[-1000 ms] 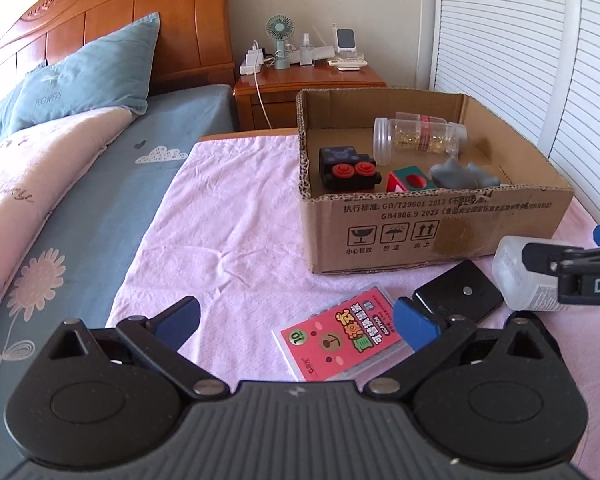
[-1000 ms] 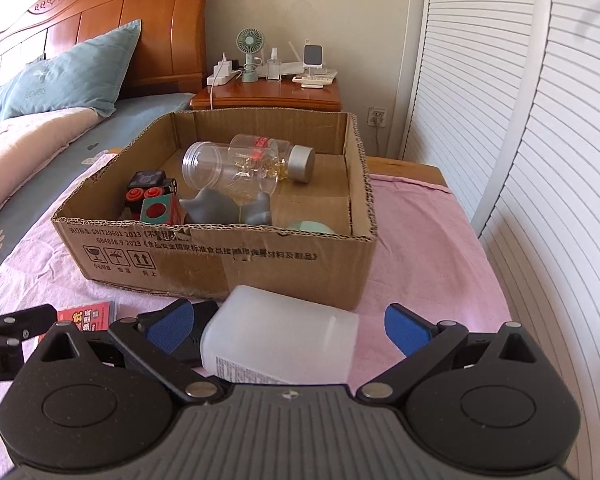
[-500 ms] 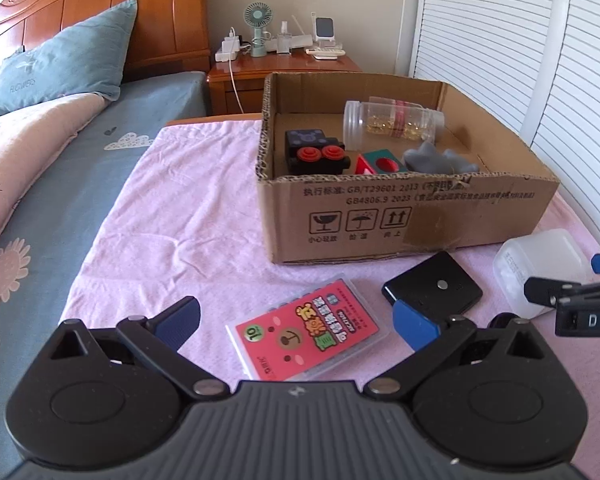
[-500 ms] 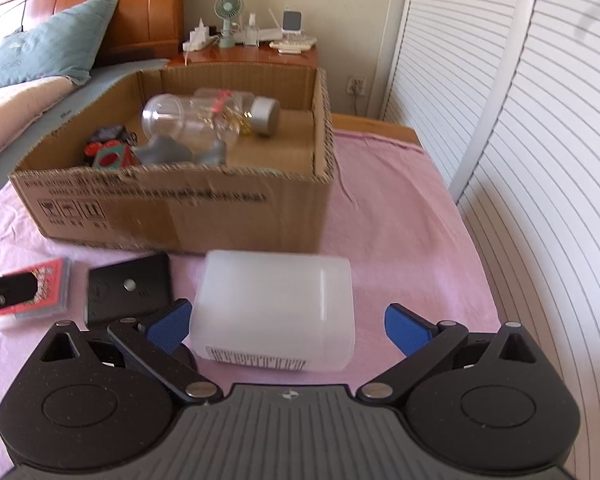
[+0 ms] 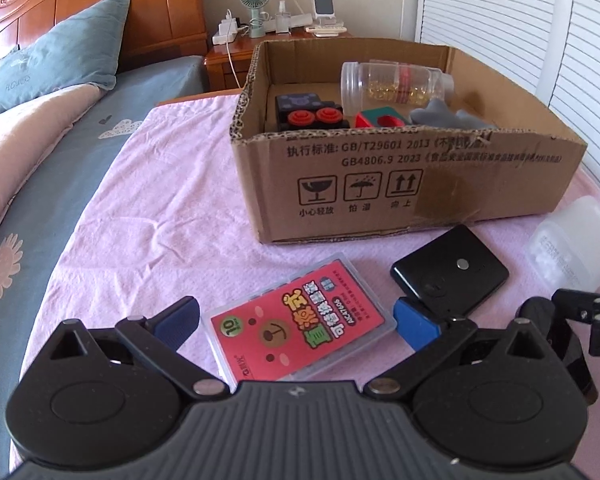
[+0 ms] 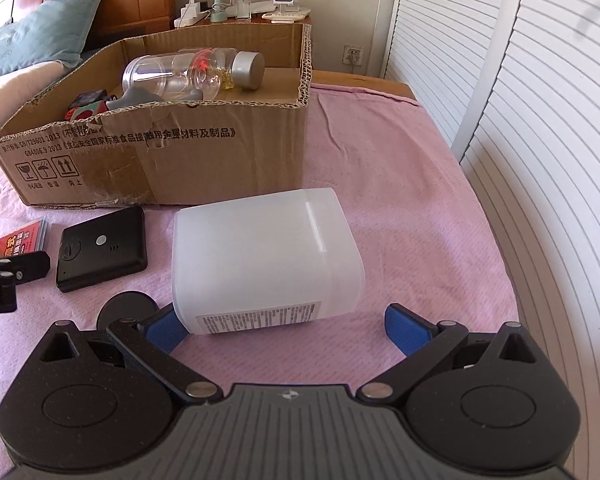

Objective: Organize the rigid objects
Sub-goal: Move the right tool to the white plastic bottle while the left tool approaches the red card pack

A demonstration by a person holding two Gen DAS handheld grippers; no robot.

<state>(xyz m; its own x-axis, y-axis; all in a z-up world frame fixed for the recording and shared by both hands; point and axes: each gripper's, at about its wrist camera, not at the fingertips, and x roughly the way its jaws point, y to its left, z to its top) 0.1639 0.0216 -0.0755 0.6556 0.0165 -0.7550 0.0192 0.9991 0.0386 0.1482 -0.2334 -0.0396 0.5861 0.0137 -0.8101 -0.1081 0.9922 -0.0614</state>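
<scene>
A red card pack in a clear case lies on the pink cloth between the fingers of my open left gripper. A black square device lies to its right, also in the right wrist view. A white translucent plastic container lies on its side in front of my open right gripper, its near end between the fingertips. It also shows in the left wrist view. The cardboard box holds a clear jar, a black toy with red knobs and a grey piece.
The box stands on the pink cloth just behind the loose items. A bed with pillows lies left. A nightstand stands behind the box. White slatted doors run along the right. A round black disc lies by my right gripper.
Both grippers have moved forward and lower. The card pack now lies between the left fingers, and the white container is closer to the right fingers. Nothing has been taken hold of.
</scene>
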